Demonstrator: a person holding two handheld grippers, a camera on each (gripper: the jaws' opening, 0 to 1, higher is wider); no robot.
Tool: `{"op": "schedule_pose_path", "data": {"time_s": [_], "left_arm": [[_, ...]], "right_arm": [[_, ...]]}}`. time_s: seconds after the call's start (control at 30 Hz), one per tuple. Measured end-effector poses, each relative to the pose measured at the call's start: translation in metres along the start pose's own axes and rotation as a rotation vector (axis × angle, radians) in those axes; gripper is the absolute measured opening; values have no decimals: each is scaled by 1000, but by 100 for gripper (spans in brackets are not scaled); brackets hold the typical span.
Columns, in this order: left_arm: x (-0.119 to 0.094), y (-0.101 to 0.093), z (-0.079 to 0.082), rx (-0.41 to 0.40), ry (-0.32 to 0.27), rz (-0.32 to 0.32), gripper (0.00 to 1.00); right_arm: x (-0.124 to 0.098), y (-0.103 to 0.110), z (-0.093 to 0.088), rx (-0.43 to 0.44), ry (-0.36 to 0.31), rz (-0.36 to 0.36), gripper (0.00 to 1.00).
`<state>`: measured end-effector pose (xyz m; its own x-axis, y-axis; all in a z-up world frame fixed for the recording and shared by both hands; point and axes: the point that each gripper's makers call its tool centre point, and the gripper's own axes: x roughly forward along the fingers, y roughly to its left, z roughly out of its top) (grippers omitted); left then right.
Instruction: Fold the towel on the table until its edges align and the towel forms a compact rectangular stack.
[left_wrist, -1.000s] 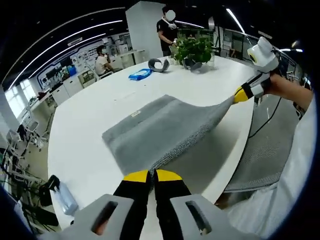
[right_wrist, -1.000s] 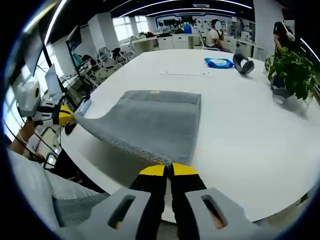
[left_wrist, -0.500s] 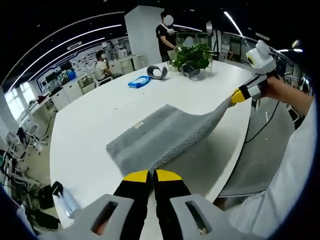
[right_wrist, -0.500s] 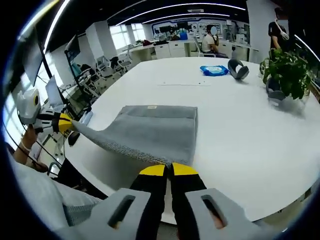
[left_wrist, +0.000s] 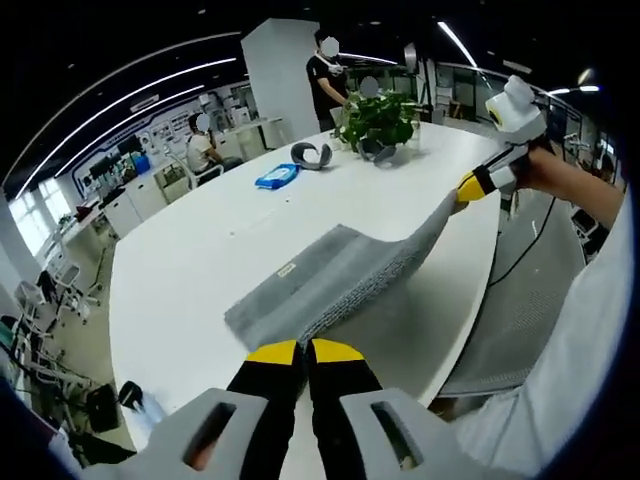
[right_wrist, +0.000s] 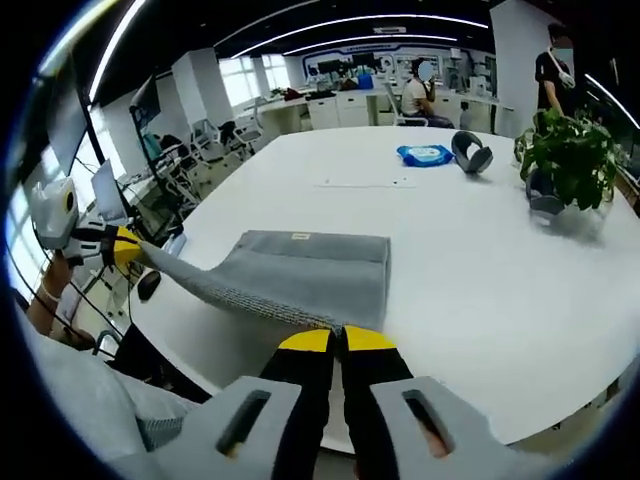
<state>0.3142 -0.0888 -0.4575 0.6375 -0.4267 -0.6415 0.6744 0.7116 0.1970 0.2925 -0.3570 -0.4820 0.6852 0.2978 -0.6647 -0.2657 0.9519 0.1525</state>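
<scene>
1. Grey terry towel half lifted off the white table: far edge resting flat, near edge raised and stretched between both tongs.
2. Left gripper pressed together on one near corner; right gripper likewise pinching the other.
3. Mid-fold, judging by the raised edge.
4. Next: carry both corners forward together, lay them onto the far edge, level and aligned, then release.

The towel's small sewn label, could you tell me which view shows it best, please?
The right gripper view: the label sits square to the camera on the towel, at its far edge, against flat grey cloth. In the left gripper view the label is slanted and narrower on the towel's sloping side.
</scene>
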Motion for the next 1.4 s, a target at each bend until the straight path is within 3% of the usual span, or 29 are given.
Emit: {"op": "schedule_pose_path", "data": {"time_s": [0.2, 0.6, 0.83, 1.03, 1.4], "left_arm": [[-7, 2, 9, 5, -11, -4, 3], [5, 12, 11, -28, -25, 6, 3], [25, 20, 4, -73, -17, -10, 3], [34, 26, -3, -41, 21, 4, 3], [60, 50, 3, -68, 35, 7, 3]], "right_arm": [[-5, -2, 12, -29, -5, -17, 0], [3, -6, 21, -45, -24, -10, 0], [21, -10, 24, -64, -3, 1, 0], [38, -11, 38, -129, 3, 11, 0], [73, -21, 64, -197, 21, 24, 0]]}}
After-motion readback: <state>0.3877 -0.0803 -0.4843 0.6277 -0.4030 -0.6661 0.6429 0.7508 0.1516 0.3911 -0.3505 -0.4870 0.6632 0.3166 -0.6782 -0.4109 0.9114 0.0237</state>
